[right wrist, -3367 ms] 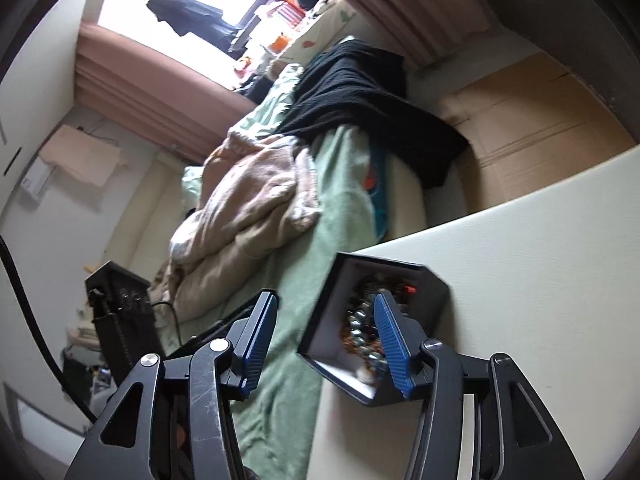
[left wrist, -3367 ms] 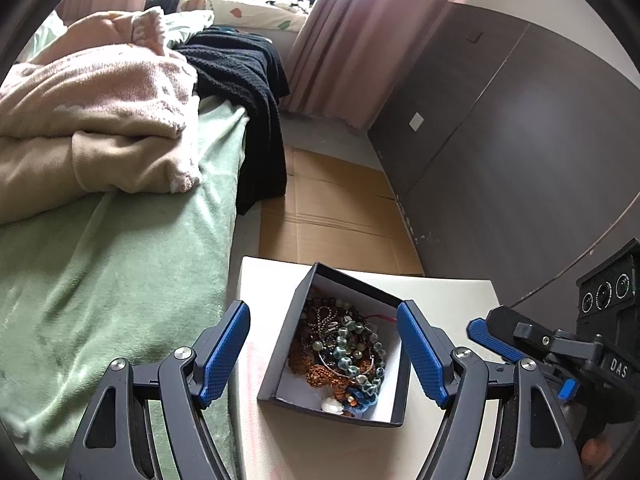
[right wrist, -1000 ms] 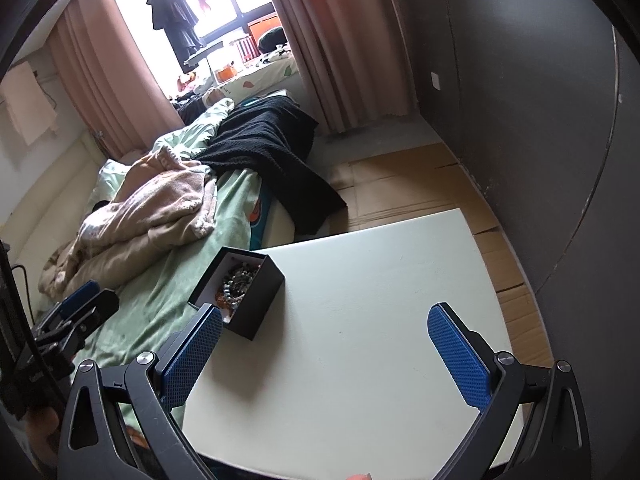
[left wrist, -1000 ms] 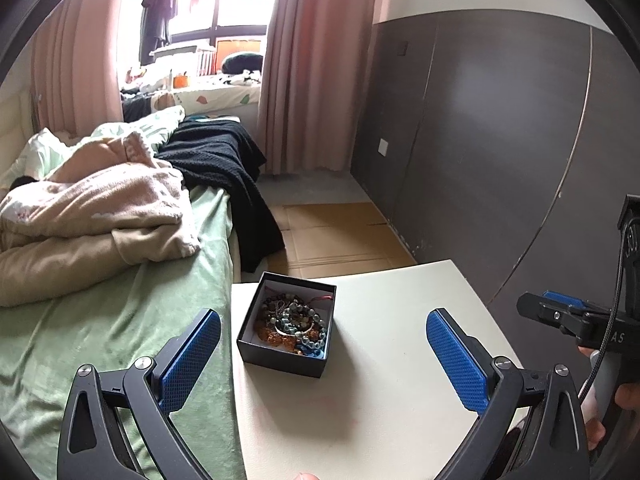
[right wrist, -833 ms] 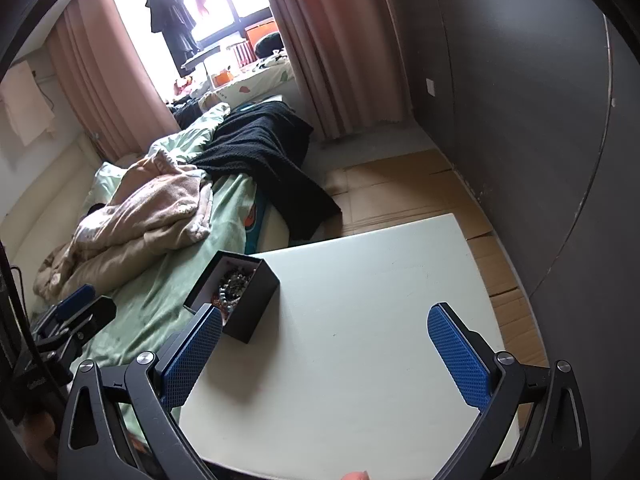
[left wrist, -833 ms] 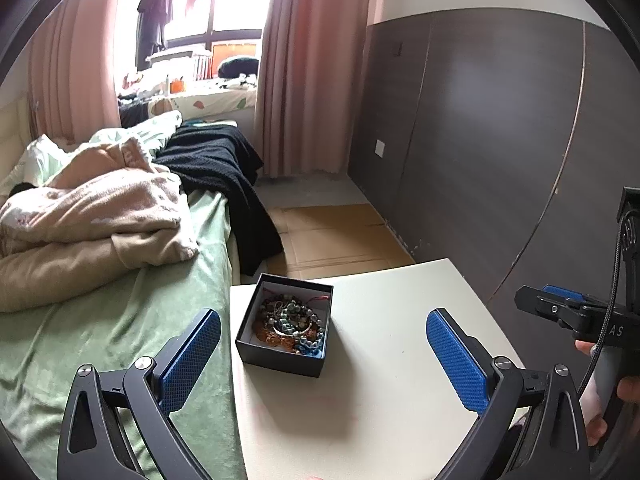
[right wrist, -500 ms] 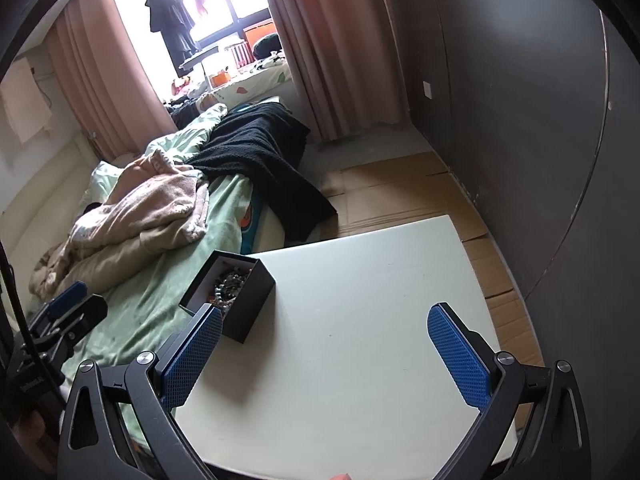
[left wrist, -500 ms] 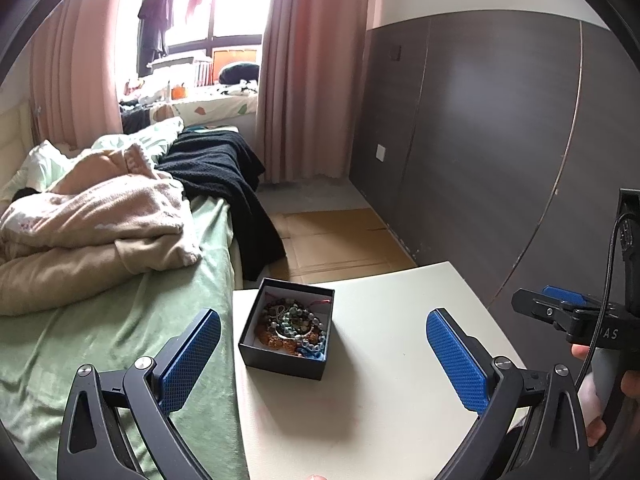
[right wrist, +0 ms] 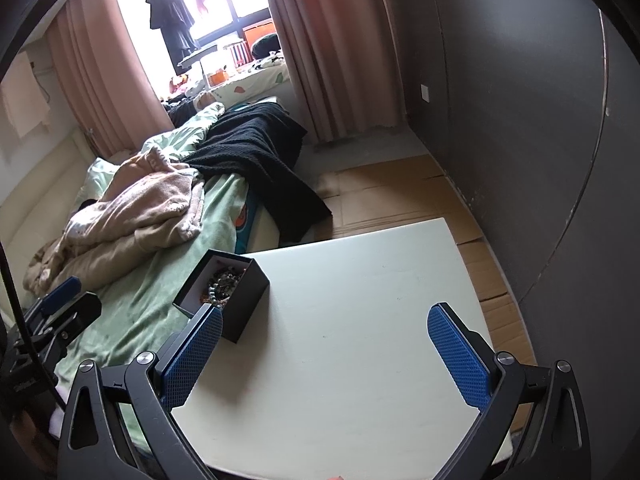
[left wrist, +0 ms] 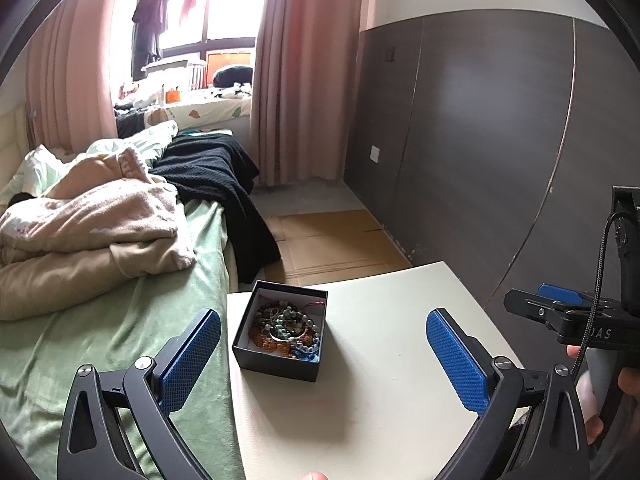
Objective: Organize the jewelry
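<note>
A small open black box (left wrist: 280,330) stands near the left far corner of a cream table (left wrist: 380,400). It holds a tangle of beaded jewelry (left wrist: 286,330). The box also shows in the right wrist view (right wrist: 224,294). My left gripper (left wrist: 320,356) is open wide and empty, held above and in front of the box. My right gripper (right wrist: 324,354) is open wide and empty above the table's middle, to the right of the box. The right gripper also shows at the right edge of the left wrist view (left wrist: 560,308).
A bed with a green sheet (left wrist: 100,320), a beige blanket (left wrist: 88,224) and a black blanket (left wrist: 224,184) runs along the table's left edge. Flattened cardboard (left wrist: 332,240) covers the floor beyond. A dark wall panel (left wrist: 480,140) stands to the right.
Both grippers have opened wide and pulled back and up from the box, which they were close around 3.4 s ago. In the last second they only drifted slightly.
</note>
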`<move>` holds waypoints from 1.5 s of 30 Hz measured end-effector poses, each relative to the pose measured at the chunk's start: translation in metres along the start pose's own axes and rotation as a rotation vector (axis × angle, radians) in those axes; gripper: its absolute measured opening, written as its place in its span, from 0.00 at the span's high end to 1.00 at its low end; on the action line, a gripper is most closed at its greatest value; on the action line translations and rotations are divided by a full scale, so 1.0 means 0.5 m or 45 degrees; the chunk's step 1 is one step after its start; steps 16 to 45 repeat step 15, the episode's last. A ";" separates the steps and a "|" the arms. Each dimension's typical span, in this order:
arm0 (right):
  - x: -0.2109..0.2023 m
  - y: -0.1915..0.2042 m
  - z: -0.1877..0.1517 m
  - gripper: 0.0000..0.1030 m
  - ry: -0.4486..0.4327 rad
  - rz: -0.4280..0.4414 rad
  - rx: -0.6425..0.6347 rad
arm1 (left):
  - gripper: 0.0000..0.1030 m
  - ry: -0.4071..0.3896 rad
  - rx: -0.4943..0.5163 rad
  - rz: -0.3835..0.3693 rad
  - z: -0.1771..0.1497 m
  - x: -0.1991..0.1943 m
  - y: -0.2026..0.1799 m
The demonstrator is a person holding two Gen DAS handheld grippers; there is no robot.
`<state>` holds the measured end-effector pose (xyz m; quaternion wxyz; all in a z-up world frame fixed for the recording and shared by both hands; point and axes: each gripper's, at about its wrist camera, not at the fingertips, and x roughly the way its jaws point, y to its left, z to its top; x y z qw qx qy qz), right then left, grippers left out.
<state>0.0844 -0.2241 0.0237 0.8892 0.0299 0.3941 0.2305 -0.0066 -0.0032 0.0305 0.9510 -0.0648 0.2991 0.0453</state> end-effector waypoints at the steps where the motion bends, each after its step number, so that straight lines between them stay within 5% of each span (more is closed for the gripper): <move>1: 0.000 0.000 0.000 0.00 0.001 0.001 0.002 | 0.01 0.002 -0.004 -0.005 0.000 0.001 0.001; 45: 0.004 -0.011 -0.001 0.00 0.001 -0.014 0.013 | 0.01 -0.007 -0.021 0.018 -0.001 0.012 0.008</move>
